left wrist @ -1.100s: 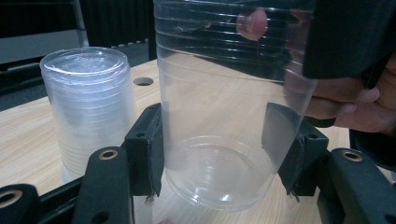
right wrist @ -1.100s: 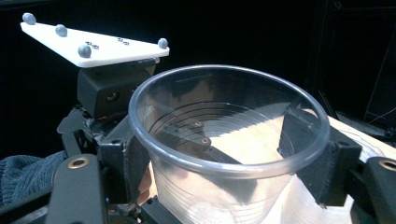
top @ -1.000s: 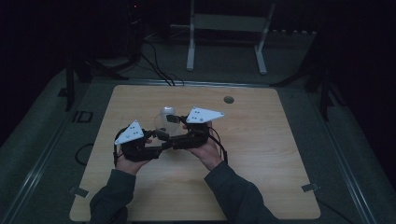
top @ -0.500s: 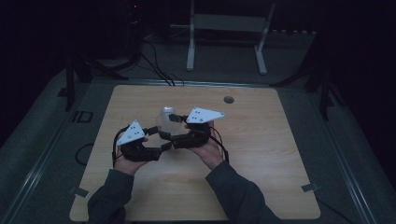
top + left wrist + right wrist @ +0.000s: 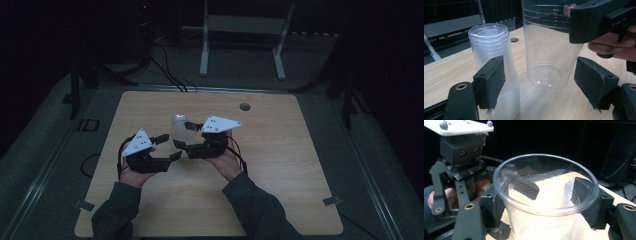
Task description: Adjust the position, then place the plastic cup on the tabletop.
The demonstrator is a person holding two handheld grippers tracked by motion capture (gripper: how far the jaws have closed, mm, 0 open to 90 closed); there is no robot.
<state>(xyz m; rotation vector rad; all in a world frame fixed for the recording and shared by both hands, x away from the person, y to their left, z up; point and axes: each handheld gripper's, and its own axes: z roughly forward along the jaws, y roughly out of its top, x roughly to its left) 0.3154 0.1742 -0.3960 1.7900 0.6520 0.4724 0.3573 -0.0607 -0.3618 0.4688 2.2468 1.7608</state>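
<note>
On the wooden table [image 5: 280, 165], the right tool [image 5: 541, 202] pinches a clear cup [image 5: 544, 195]; the left tool [image 5: 544, 82] has just spread.

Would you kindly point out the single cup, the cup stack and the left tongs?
Single cup [image 5: 549, 65]: left gripper view, clear side wall.
Cup stack [image 5: 490, 40]: left gripper view, upper wall under the top.
Left tongs [image 5: 544, 86]: left gripper view, midway between fingertips.
</note>
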